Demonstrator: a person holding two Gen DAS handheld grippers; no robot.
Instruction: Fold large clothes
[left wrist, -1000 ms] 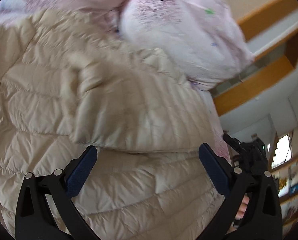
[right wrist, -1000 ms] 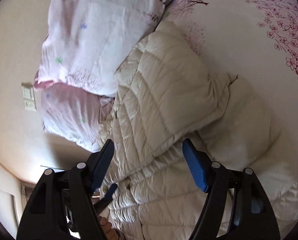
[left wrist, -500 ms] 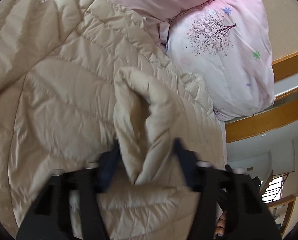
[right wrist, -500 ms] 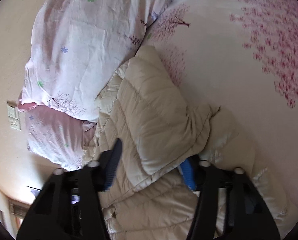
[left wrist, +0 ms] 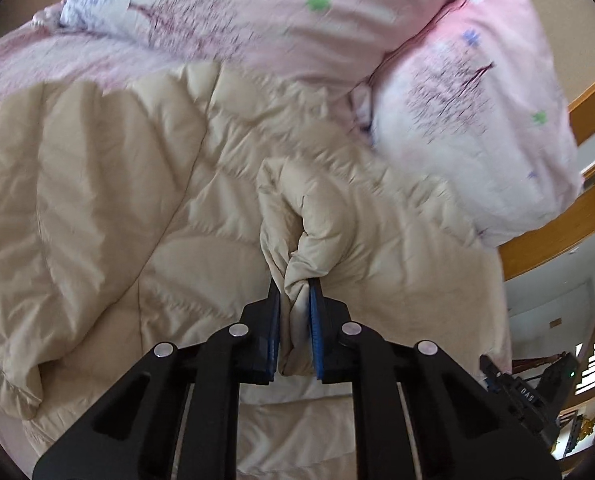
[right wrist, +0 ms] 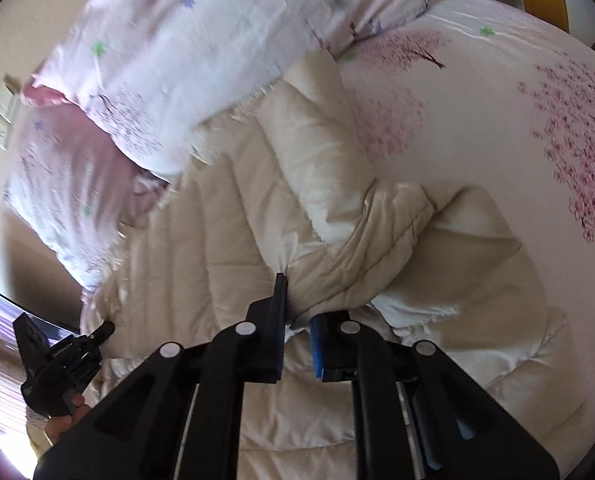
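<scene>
A beige quilted down jacket lies spread on a bed with a pink blossom-print sheet, its top edge up against two pink-and-white pillows. The left claw has just been closing and now pinches a bunched-up fold of the jacket between its blue pads, the cloth standing up in a puffy ridge ahead of the tips. The right claw has likewise just been closing and grips a doubled layer of the jacket near a folded-over sleeve, its jaws drawn narrow on the fabric
</scene>
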